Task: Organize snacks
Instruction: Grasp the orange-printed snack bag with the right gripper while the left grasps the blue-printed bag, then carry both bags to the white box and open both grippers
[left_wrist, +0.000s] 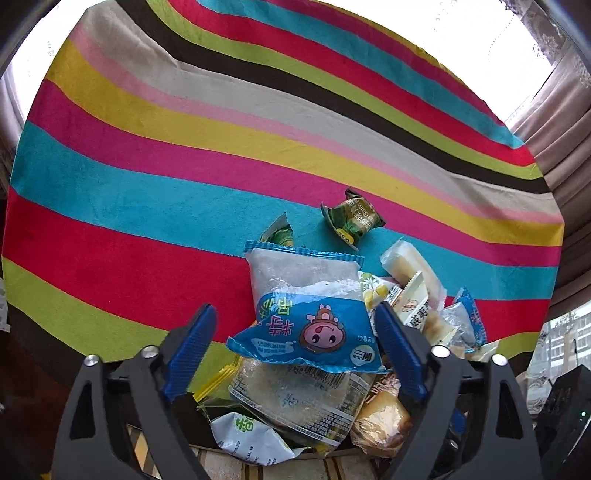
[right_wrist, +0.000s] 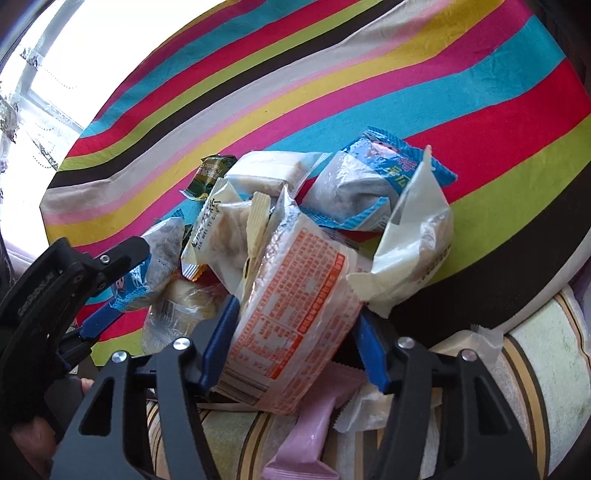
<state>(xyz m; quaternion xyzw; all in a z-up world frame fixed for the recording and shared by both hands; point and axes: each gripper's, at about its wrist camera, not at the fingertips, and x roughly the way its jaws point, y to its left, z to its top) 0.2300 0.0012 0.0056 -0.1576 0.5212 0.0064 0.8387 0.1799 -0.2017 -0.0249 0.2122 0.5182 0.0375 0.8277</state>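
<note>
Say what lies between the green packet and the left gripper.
A blue cartoon packet, partly inside the left gripper, then bare cloth up to the green packet. Left wrist view.

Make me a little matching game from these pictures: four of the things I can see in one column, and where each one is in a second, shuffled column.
Things:
1. orange-printed packet
2. blue cartoon-pig packet
3. green packet
4. pink packet

Places:
A. alone on the turquoise stripe
B. between the left gripper's blue pads
C. between the right gripper's blue pads
D. under the orange-printed packet

Pairs: 1-C, 2-B, 3-A, 4-D
</note>
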